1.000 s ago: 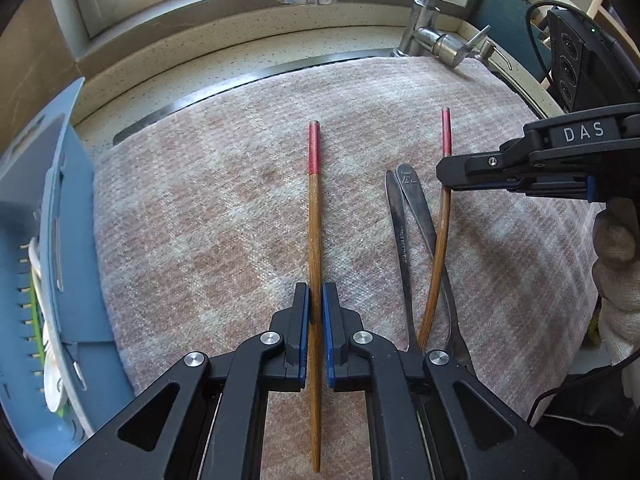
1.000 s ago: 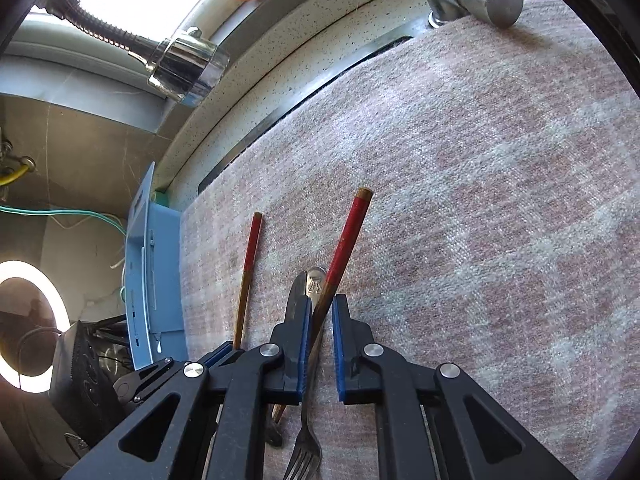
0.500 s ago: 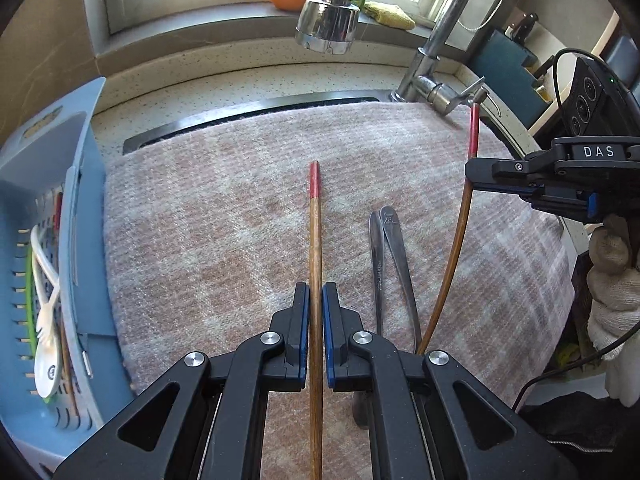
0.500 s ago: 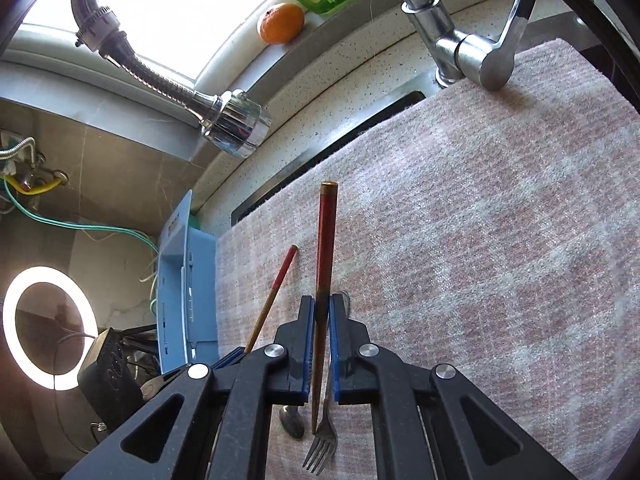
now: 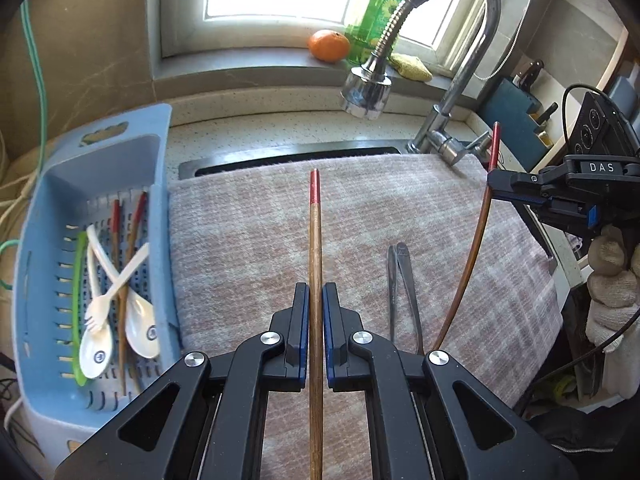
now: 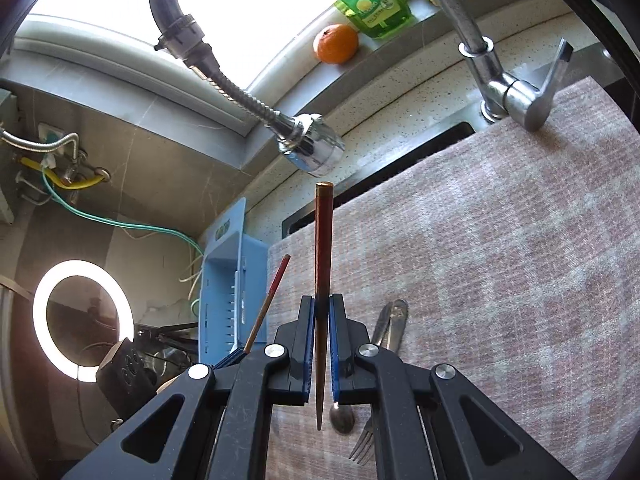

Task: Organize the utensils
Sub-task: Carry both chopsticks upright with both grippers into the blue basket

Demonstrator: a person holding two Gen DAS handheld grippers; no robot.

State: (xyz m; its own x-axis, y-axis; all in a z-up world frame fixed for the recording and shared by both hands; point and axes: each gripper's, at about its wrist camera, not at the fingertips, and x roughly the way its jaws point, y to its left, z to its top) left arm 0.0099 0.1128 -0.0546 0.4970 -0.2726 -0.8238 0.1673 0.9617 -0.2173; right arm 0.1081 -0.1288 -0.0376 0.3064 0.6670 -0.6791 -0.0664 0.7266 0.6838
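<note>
With both chopsticks clear of the towel [image 5: 400, 208], next move likely turns on the blue basket [image 5: 160, 184]: sits off the towel's left edge, long axis running away from the camera, roughly parallel to the stick in the left gripper [image 5: 315, 320]. Left hand the nearer one; basket just beside it in the left wrist view, well apart from the right gripper [image 6: 319, 344]. Already holds white spoons [image 5: 140, 328], a white fork, two red-tipped sticks.

Left chopstick [image 5: 315, 248]: clamped mid-shaft, red tip pointing forward, in line with the fingers. Jaws nearly closed, pinching it.

Right chopstick [image 6: 322, 240]: pinched low on the shaft, red end up and forward, thin tip hanging below the pads. Jaws narrow, gripping it.

Left on the towel: metal spoon [image 6: 342, 418] and fork [image 6: 362, 446], side by side, handles pointing away, nearer the right gripper.
</note>
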